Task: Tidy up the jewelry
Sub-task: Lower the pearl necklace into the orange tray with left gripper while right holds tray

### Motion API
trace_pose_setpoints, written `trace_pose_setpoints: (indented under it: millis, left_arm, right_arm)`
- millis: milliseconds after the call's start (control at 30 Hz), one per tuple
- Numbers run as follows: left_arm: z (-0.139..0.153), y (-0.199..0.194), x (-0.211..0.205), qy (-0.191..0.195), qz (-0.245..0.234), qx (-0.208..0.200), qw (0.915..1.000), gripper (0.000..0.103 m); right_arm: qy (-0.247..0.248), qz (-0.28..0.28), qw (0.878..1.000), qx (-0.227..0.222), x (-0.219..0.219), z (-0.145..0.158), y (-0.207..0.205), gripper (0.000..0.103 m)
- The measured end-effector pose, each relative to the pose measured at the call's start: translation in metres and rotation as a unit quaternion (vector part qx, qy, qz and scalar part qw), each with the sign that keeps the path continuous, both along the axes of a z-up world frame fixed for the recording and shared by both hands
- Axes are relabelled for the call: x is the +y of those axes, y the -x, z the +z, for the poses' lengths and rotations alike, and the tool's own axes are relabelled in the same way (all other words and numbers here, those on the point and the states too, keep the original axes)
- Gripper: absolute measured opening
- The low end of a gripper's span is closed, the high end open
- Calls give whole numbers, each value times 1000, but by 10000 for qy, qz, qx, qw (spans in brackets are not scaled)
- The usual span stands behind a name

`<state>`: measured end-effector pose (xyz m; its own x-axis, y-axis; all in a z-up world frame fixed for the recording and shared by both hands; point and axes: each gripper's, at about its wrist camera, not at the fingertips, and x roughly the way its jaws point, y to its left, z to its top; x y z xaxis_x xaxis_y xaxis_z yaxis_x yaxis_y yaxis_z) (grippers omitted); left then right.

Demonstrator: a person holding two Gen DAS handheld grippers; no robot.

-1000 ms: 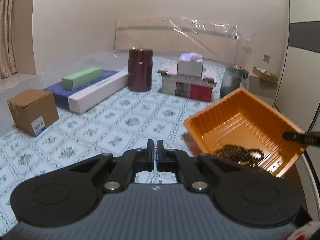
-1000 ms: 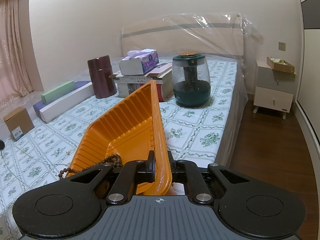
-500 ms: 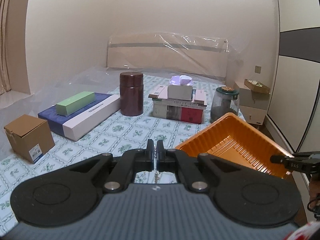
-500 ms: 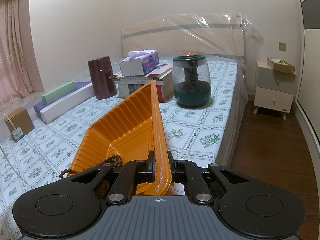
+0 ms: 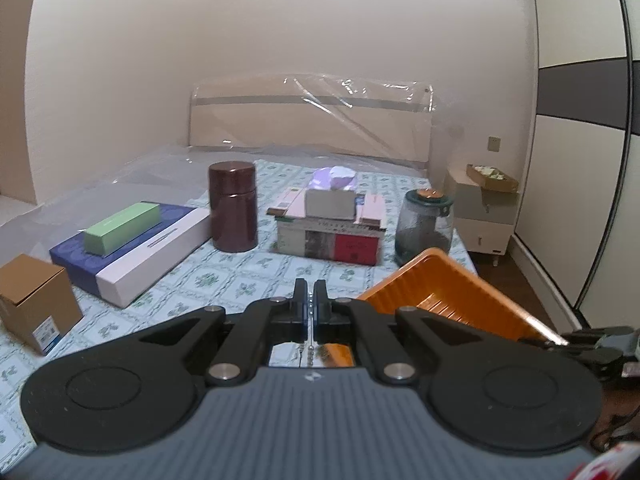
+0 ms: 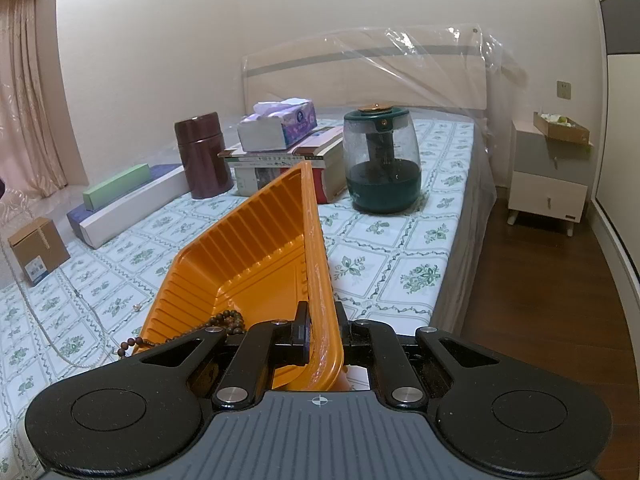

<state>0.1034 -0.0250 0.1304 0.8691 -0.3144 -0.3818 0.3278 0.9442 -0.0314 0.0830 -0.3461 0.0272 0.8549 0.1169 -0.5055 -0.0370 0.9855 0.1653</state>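
Note:
My left gripper (image 5: 310, 300) is shut on a thin silver bead chain (image 5: 309, 350) that hangs below its fingertips. In the right wrist view the chain (image 6: 60, 344) runs from the upper left down onto the bed sheet in a long loop. My right gripper (image 6: 322, 322) is shut on the near rim of an orange plastic tray (image 6: 256, 256) and holds it tilted. A brown bead bracelet (image 6: 224, 320) lies in the tray's near corner and spills over its left edge. The tray (image 5: 448, 300) also shows at the right of the left wrist view.
On the bed stand a brown canister (image 6: 202, 156), a tissue box on stacked books (image 6: 276, 126), a green glass humidifier (image 6: 382, 160), a green box on a blue-white box (image 6: 120, 196) and a cardboard box (image 6: 38, 250). The bed edge and wooden floor lie to the right, with a nightstand (image 6: 550, 172).
My left gripper has risen and tipped up with the chain, so the tray sits lower in its view. The silver chain now shows in the right wrist view. The tray stays held.

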Motion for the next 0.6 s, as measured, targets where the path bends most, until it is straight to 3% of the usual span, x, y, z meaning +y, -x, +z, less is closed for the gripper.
trace_pose_setpoints:
  millis: [600]
  left_arm:
    - [34, -14, -63, 635, -970, -150, 9931, 1]
  right_arm:
    - [-58, -5, 10000, 1, 0, -1, -2, 9]
